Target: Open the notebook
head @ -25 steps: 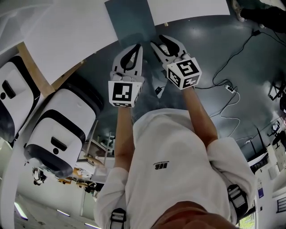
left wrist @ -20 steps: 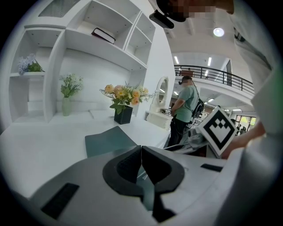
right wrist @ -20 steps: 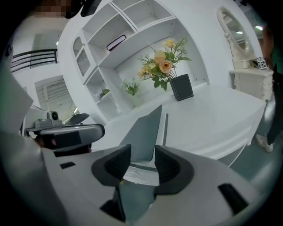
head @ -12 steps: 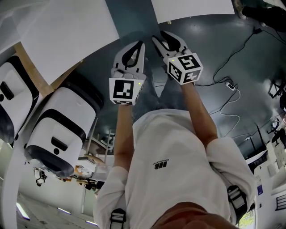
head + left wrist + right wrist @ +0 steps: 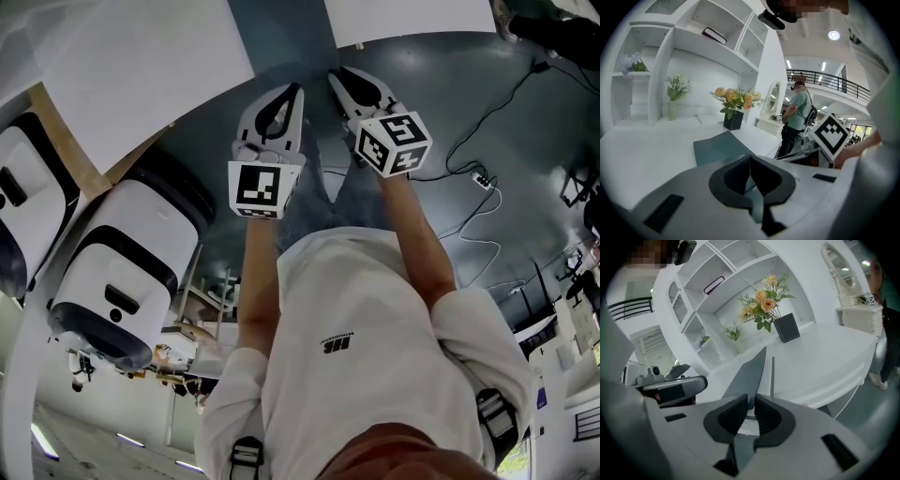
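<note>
At the far left of the head view stand two rounded white-and-black machines [image 5: 122,272], with a bare wooden strip [image 5: 70,141] slanting just beside them. Next comes the flat white tabletop [image 5: 141,75]. The thin dark teal-grey notebook [image 5: 281,33] lies on it at the near edge, in front of the person's white T-shirt [image 5: 356,347].

The left tool [image 5: 292,94] points at the notebook's near edge. In the left gripper view its black pads meet at the tips [image 5: 750,157], so this tool is closed. The notebook [image 5: 719,147] stretches flat across the tabletop just beyond it. Whether the tips pinch that edge cannot be told. Farther back, yellow and orange flowers in a dark square pot [image 5: 733,119] stand under white wall shelves [image 5: 708,44]. A person in a green shirt [image 5: 794,115] stands past the tabletop's end.

Just to the right, nearly alongside, the right tool [image 5: 337,77] reaches the same edge of the notebook. In the right gripper view its jaws are closing [image 5: 751,399] with the notebook's teal-grey cover [image 5: 752,373] between them. The pads sit against the cover on both sides, and a white page shows in the gap below them.

On the far right, thin cables [image 5: 478,183] trail over the dark floor [image 5: 525,122].
</note>
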The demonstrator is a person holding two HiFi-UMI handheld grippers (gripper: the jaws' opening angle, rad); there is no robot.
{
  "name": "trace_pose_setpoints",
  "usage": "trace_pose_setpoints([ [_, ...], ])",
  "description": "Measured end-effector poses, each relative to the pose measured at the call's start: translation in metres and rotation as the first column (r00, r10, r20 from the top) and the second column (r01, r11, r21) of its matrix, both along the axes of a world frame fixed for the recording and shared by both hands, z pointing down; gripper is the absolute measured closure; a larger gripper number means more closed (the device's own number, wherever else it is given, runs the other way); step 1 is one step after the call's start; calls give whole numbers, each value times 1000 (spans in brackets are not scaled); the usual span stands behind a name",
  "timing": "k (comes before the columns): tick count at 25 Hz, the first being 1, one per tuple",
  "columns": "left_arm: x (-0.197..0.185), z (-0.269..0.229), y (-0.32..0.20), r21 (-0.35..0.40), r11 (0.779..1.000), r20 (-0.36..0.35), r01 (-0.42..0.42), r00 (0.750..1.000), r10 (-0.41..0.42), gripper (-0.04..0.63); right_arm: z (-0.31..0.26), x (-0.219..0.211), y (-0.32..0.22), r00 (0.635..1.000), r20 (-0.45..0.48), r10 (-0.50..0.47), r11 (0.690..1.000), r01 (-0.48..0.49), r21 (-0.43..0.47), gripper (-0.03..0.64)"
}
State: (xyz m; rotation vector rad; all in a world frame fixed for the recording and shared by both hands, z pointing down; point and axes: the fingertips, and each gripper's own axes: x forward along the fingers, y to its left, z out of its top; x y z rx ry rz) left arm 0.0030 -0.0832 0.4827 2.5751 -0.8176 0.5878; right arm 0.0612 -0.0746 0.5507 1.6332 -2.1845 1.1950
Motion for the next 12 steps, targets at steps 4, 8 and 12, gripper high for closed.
trace_pose_setpoints([
  [4, -1, -4, -2, 5, 1000, -1, 9, 1000, -9, 595, -10, 0, 0, 1000, 3, 2, 1000, -2, 15, 592],
  [8, -5, -7, -3, 9, 1000, -5, 20, 1000, -20, 595, -19, -4, -1, 1000, -11, -11, 999, 11, 30, 595],
  [12, -6, -10, -3, 15, 999, -9, 32, 999, -32, 595, -28, -6, -2, 999, -25, -25, 999, 26, 48, 595],
])
